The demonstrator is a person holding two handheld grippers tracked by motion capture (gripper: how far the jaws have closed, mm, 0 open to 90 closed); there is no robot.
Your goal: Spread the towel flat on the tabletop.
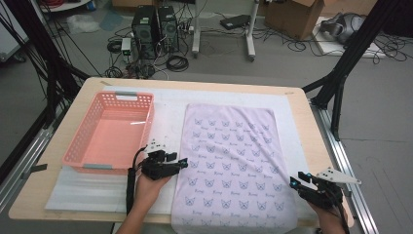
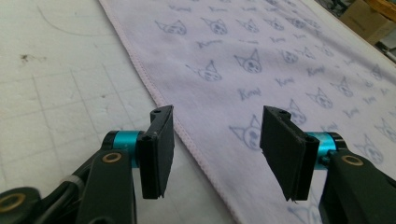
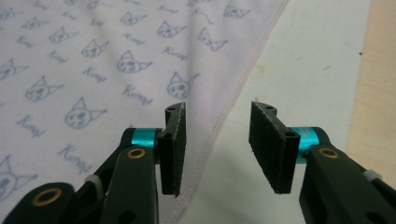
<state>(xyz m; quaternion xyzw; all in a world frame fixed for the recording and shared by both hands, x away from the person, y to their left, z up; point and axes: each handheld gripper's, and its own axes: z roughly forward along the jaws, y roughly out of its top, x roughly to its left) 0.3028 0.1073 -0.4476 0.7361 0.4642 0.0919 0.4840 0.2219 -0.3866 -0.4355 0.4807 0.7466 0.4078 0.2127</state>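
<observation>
Wooden table [image 1: 58, 195] with pink basket [image 1: 113, 131] (left of the towel [image 1: 229, 161]), left gripper [image 1: 182, 162] and right gripper [image 1: 295, 181] both open, empty.

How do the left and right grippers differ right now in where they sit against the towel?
The left gripper sits at the towel's left hem, partway up, beside the pink basket; the right gripper sits at the right hem, nearer the table's front edge. In its own view the left gripper's jaws straddle the hem; the right gripper's hem runs under one jaw only, the other over the white mat. Both are open and hold nothing.
</observation>
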